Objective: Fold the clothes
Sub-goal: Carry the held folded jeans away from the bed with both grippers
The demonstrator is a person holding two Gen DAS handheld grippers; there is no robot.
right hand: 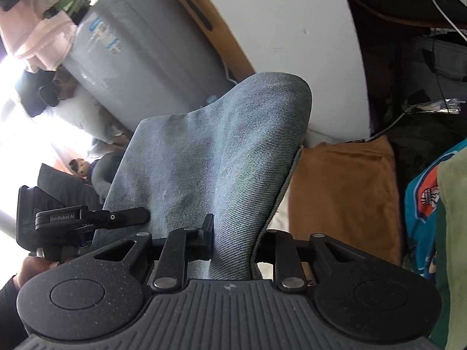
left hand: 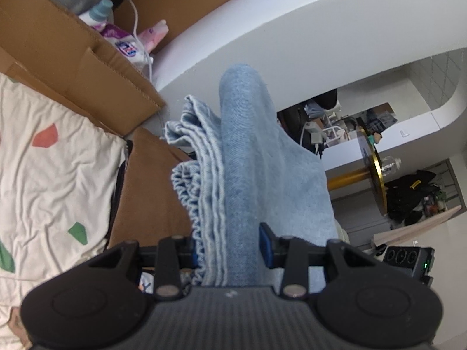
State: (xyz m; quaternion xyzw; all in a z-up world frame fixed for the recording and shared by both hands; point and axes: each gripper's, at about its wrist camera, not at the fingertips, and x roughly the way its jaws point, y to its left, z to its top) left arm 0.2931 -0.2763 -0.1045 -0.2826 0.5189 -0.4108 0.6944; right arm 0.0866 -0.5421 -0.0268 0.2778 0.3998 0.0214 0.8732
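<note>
A light-blue denim garment [left hand: 248, 175] stands bunched up between both grippers, lifted above a white patterned bedsheet [left hand: 52, 175] and a folded brown cloth [right hand: 344, 198]. The left gripper [left hand: 230, 250] clamps a thick, frayed-edged bundle of it, and the right gripper [right hand: 233, 242] pinches a narrower fold.

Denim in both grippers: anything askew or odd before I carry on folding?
Nothing damaged. The left gripper clamps a thick, uneven bunch of the blue denim, its frayed hem spilling out to one side. The right gripper holds a smoother fold. The layers on the left look misaligned.
</note>
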